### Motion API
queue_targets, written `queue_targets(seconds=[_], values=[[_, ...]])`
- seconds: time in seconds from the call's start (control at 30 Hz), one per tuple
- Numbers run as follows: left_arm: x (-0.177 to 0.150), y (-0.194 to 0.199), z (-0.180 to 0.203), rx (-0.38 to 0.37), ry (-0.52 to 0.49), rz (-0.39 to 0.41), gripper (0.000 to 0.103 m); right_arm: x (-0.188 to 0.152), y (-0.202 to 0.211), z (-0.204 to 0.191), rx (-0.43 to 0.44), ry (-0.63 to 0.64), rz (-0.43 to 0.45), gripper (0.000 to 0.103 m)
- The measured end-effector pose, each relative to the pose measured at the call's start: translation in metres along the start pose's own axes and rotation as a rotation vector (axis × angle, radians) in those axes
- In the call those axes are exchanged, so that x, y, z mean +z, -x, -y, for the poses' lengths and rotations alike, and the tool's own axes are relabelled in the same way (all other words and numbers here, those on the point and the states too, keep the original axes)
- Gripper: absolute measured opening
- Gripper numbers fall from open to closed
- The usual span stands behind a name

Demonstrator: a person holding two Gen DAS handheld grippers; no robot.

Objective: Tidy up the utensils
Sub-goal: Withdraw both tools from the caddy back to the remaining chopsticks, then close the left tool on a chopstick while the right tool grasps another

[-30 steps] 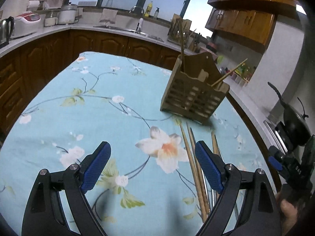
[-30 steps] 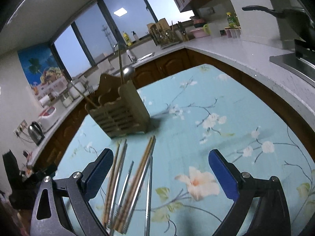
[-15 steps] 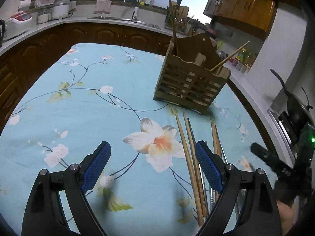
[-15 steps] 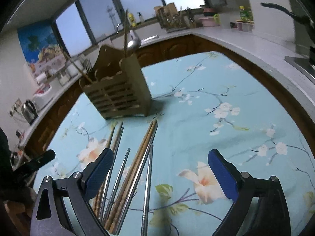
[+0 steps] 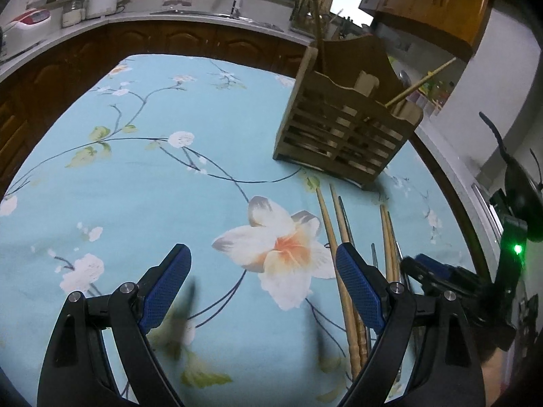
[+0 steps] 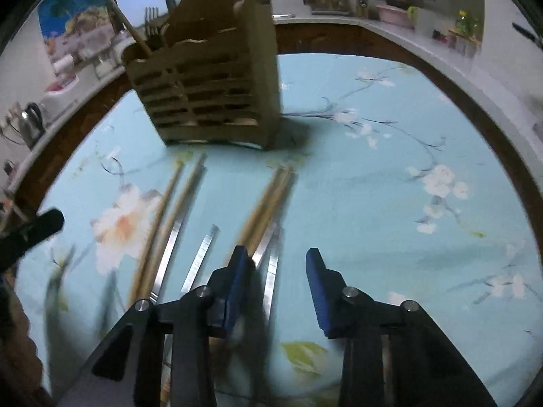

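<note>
A slatted wooden utensil holder [image 5: 342,132] stands on the floral tablecloth, with chopsticks, a fork and a ladle in it; it also shows in the right wrist view [image 6: 210,91]. Several wooden chopsticks [image 6: 268,203] and metal chopsticks [image 6: 271,271] lie side by side in front of it; the wooden ones show in the left wrist view [image 5: 336,254]. My right gripper [image 6: 276,264] is low over the right-hand chopsticks, jaws partly closed and empty, one metal chopstick between them. My left gripper [image 5: 263,271] is wide open and empty, left of the chopsticks.
The table [image 5: 135,176] is ringed by dark wooden cabinets and a pale counter [image 5: 190,17] with a sink, rice cooker and bottles. A kettle [image 6: 29,125] sits at the left. A black pan [image 5: 519,183] stands at the right.
My right gripper has dropped toward the chopsticks and its jaws have narrowed. My left gripper has moved a little closer to the holder, still wide open.
</note>
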State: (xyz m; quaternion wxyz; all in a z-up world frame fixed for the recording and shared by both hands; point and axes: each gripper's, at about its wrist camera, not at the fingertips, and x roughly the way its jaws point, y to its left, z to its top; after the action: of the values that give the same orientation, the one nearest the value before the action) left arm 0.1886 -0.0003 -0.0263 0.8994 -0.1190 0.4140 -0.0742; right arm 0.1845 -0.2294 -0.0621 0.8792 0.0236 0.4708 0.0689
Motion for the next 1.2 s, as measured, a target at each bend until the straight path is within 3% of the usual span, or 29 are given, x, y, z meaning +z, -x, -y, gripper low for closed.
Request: queue_targets(seconds=[0.17, 0.27, 0.4, 0.47, 0.53, 0.8, 0.9, 1.07, 1.2], values=[[0.006, -0.015, 0.012, -0.012, -0.031, -0.019, 0.089, -0.015, 0.012, 0.031, -0.056, -0.006, -0.015, 0.033], [0.012, -0.021, 0.016, -0.011, -0.026, -0.022, 0.089, -0.015, 0.022, 0.047, 0.037, -0.090, 0.007, 0.036], [0.017, -0.022, 0.014, -0.001, -0.013, -0.019, 0.089, 0.002, 0.024, 0.024, 0.113, -0.069, 0.037, 0.038], [0.017, -0.023, 0.011, 0.005, -0.015, -0.024, 0.089, 0.008, 0.011, 0.007, 0.135, -0.034, 0.023, 0.034], [0.018, -0.025, 0.008, 0.011, -0.020, -0.035, 0.089, 0.007, -0.004, -0.008, 0.098, 0.020, -0.022, 0.033], [0.026, -0.045, 0.020, -0.010, -0.060, -0.057, 0.089, -0.006, 0.007, 0.014, 0.058, 0.020, -0.029, 0.034], [0.032, -0.054, 0.034, 0.000, -0.104, -0.053, 0.089, 0.005, 0.010, 0.024, 0.114, -0.048, 0.010, 0.033], [0.039, -0.071, 0.046, 0.017, -0.155, -0.085, 0.074, 0.021, 0.004, 0.027, 0.115, -0.094, 0.035, 0.024], [0.042, -0.083, 0.048, 0.017, -0.167, -0.110, 0.061, 0.029, -0.011, 0.022, 0.100, -0.076, -0.003, 0.020]])
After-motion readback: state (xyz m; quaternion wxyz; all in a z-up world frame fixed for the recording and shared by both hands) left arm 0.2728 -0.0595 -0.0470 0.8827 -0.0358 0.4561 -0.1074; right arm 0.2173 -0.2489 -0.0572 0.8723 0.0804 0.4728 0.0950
